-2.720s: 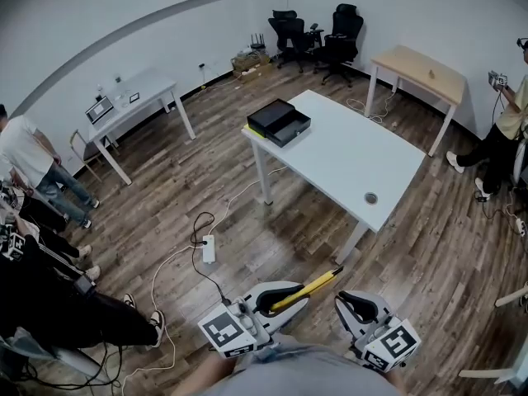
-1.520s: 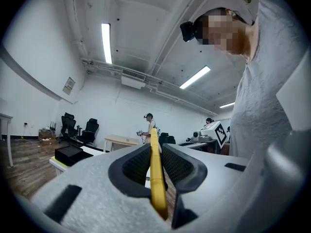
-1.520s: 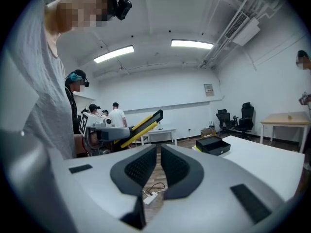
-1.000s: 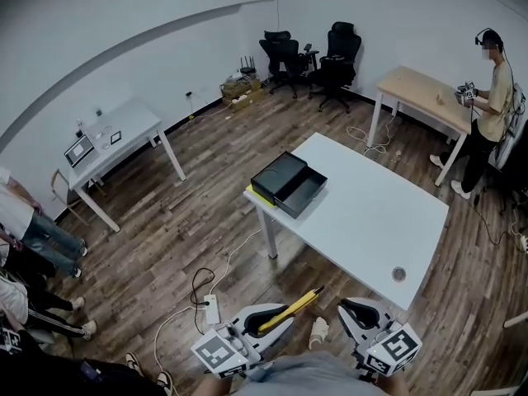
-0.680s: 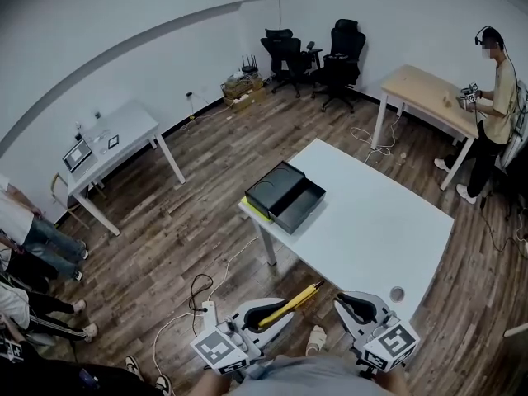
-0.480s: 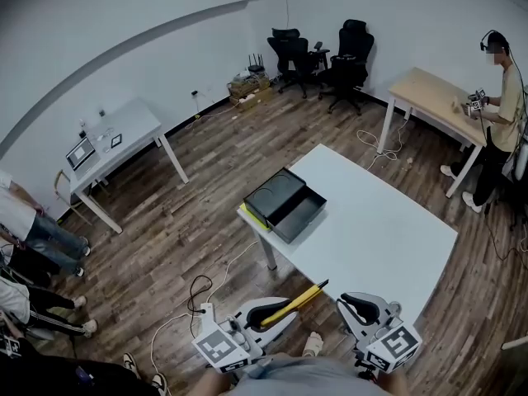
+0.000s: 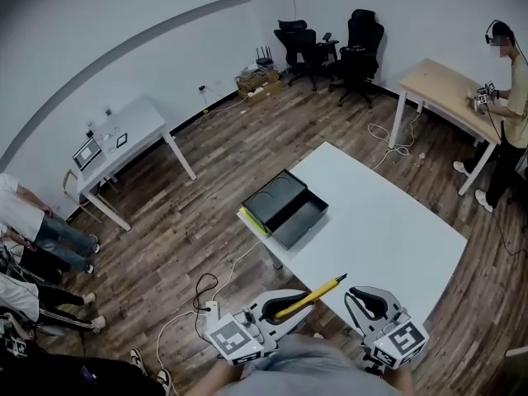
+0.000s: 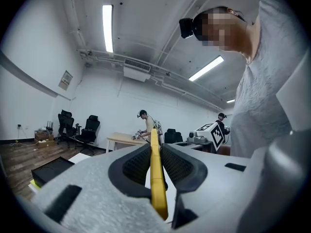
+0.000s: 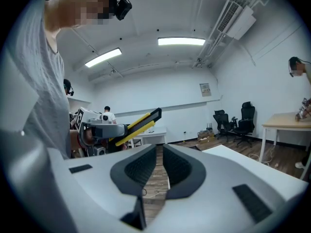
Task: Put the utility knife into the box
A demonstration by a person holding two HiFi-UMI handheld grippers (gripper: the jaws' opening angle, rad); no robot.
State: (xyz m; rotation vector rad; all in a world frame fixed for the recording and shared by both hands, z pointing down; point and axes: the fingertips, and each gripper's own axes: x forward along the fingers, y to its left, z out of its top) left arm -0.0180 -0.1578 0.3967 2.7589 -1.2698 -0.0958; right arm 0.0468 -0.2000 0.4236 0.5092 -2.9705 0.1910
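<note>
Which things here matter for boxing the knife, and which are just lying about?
In the job: utility knife, clamped in the left gripper; open black box on the white table.

Lying about: right gripper, holding nothing; office chairs; wooden table; small white desk; power strip on the floor.

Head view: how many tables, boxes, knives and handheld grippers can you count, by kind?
white tables, centre and by the wall: 2
light wooden table: 1
black open box: 1
yellow utility knife: 1
handheld grippers, left gripper and right gripper: 2
Total: 7
</note>
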